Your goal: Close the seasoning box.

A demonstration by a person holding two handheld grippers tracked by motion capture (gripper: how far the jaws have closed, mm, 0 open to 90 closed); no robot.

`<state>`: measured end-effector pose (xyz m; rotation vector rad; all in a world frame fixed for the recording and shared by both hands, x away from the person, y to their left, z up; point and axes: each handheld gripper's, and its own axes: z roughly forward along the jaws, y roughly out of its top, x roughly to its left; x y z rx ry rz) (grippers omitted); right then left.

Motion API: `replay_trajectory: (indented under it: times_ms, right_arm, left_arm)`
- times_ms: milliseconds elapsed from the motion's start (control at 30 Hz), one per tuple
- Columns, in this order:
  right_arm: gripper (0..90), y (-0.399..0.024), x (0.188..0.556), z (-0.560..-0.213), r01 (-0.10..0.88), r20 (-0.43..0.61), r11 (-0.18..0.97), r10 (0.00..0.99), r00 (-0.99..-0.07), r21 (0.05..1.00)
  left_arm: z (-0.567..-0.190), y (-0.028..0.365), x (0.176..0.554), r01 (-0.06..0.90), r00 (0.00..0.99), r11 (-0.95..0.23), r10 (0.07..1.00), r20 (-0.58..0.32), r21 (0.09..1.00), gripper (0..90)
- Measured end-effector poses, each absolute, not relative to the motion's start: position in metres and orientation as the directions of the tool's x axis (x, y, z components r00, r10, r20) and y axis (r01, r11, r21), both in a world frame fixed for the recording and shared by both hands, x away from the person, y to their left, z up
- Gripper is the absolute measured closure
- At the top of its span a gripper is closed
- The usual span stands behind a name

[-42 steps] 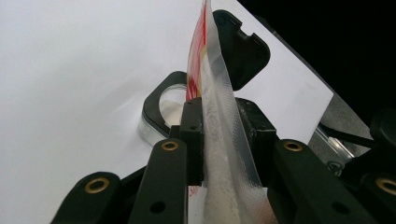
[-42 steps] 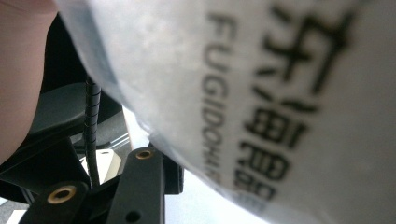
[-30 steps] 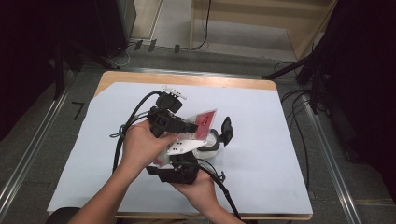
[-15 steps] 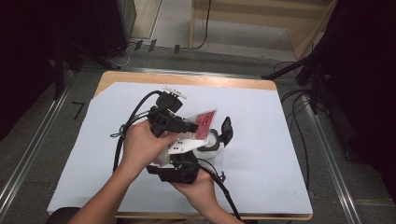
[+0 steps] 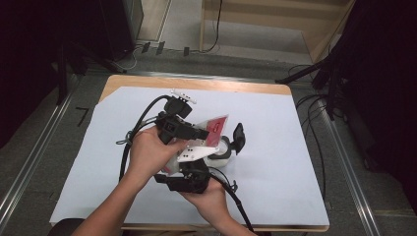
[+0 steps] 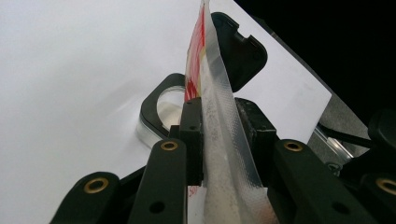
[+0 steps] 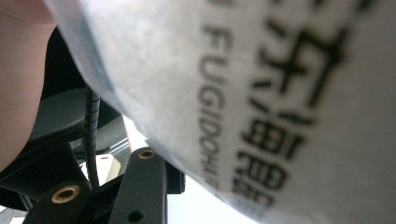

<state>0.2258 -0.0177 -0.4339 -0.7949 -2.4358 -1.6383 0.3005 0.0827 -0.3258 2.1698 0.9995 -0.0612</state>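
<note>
High view first: a wooden table (image 5: 196, 83) carries a white sheet (image 5: 275, 162) over almost its whole top, with a grey floor (image 5: 44, 147) around it and a wooden frame (image 5: 275, 10) at twelve o'clock beyond the far edge. Two forearms come in from six o'clock and meet near the sheet's middle.

Next in size is the pouch (image 5: 215, 129), red at its upper end and silvery clear lower down, held tilted above the sheet between the two tools. From the sheet's centre it sits at about nine o'clock, close in. In the left gripper view the pouch (image 6: 219, 121) runs edge-on up the frame, with white powder showing through its clear side. In the right gripper view the pouch (image 7: 280, 93) lies very close to the lens, black printed letters across it.

Left gripper (image 5: 189, 132) sits at ten o'clock from the pouch, its cable (image 5: 140, 123) looping away toward nine. Its jaws pinch the pouch from both sides, pads pressed on the film. Right gripper (image 5: 189, 179) sits at six o'clock from the pouch, a hand under it; one jaw rises beside the pouch, and I cannot tell whether its jaws press on anything.

Smallest is a round jar (image 5: 222, 156) standing on the sheet just below the pouch, its black flip lid (image 5: 239, 136) swung open at two o'clock.
</note>
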Motion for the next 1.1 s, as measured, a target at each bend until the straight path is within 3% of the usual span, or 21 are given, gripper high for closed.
replay_trajectory:
  times_ms: [1100]
  right_arm:
    - [63.6, -0.015, 0.231, -0.431, 0.491, 0.381, 0.246, 0.385, -0.841, 0.836]
  left_arm:
    - [-0.322, 0.081, 0.317, 0.686, 0.705, -0.470, 0.617, -0.350, 0.555, 74.8]
